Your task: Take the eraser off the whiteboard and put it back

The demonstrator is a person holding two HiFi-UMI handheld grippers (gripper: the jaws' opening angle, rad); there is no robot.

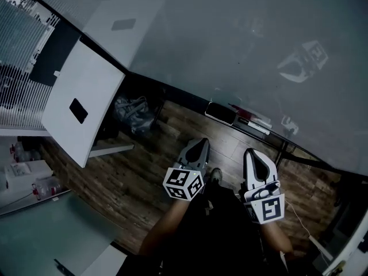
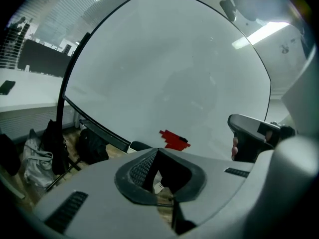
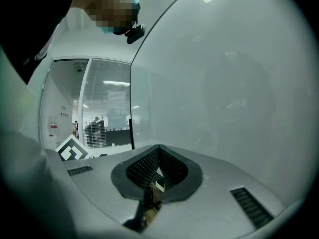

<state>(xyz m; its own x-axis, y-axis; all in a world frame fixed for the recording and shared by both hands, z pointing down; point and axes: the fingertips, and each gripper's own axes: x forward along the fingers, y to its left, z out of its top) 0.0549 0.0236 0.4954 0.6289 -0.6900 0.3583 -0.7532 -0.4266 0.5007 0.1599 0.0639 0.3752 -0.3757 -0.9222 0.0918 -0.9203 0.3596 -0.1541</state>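
Left tool (image 1: 200, 142), right tool (image 1: 251, 152): jaws together, empty, apart from eraser (image 1: 221, 112) at lower edge of whiteboard (image 1: 241, 39); red patch (image 2: 174, 139) only in left gripper view.

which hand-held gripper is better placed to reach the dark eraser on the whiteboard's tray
Probably left. The left hand-held gripper sits nearer the eraser, which shows just past its shut jaws; the right hand-held gripper faces only whiteboard.

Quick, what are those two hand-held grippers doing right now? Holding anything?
Left hand-held gripper: closed, holding nothing.
Right hand-held gripper: closed, holding nothing.
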